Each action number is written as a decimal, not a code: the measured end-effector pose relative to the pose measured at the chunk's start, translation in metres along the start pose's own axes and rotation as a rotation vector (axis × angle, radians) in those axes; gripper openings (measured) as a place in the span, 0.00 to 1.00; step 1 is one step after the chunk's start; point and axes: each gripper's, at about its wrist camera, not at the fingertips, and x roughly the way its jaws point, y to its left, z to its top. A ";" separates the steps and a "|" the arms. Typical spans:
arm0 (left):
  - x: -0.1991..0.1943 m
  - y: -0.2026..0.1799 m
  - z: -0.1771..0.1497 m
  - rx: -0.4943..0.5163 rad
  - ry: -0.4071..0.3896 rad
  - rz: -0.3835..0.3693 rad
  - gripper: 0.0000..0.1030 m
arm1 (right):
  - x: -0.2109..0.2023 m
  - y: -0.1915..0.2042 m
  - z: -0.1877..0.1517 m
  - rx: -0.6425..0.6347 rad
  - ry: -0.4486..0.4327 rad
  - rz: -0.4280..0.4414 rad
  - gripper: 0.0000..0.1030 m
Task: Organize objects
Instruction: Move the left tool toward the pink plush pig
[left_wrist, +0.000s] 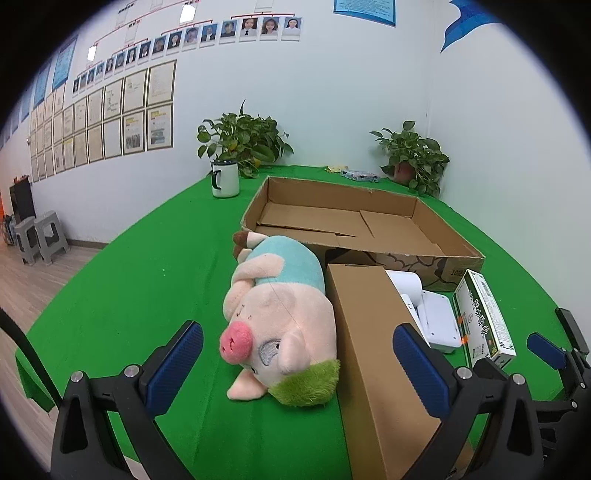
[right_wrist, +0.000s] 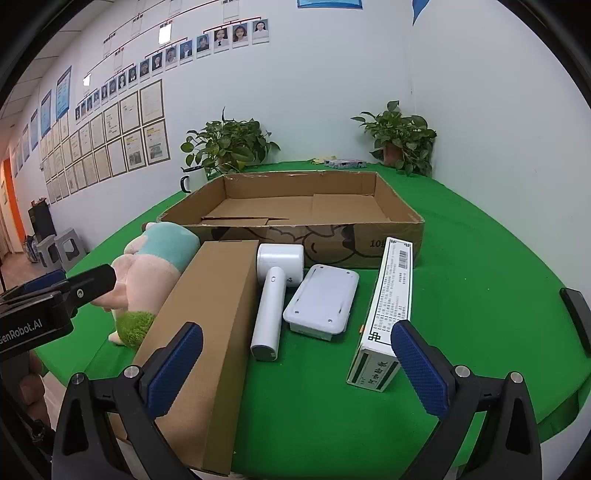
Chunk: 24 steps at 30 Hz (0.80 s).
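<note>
A plush pig (left_wrist: 277, 317) (right_wrist: 155, 266) lies on the green table beside a long brown carton (left_wrist: 373, 354) (right_wrist: 207, 332). A white hair dryer (right_wrist: 271, 295) (left_wrist: 406, 286), a white flat case (right_wrist: 321, 301) (left_wrist: 439, 321) and a green-and-white box (right_wrist: 388, 314) (left_wrist: 484, 317) lie to its right. An open, empty cardboard tray (left_wrist: 354, 221) (right_wrist: 295, 210) sits behind them. My left gripper (left_wrist: 295, 365) is open, just in front of the pig's head. My right gripper (right_wrist: 295, 362) is open, near the dryer's handle end. Each gripper shows at the edge of the other's view.
A white mug (left_wrist: 225, 179) (right_wrist: 194, 179) and two potted plants (left_wrist: 243, 140) (left_wrist: 413, 157) stand at the table's back edge. A small patterned packet (left_wrist: 360, 175) lies behind the tray. Grey stools (left_wrist: 38, 236) stand on the floor at left. The wall is close behind.
</note>
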 end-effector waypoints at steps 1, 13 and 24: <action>0.001 -0.001 0.000 0.005 0.000 -0.001 0.99 | 0.002 0.000 0.000 -0.004 0.003 -0.001 1.00; 0.008 -0.006 -0.003 0.007 -0.001 -0.066 0.99 | 0.011 0.002 -0.002 0.002 0.043 -0.009 1.00; 0.004 -0.003 -0.002 0.001 0.005 -0.095 0.99 | 0.012 0.004 0.000 0.001 0.059 -0.016 1.00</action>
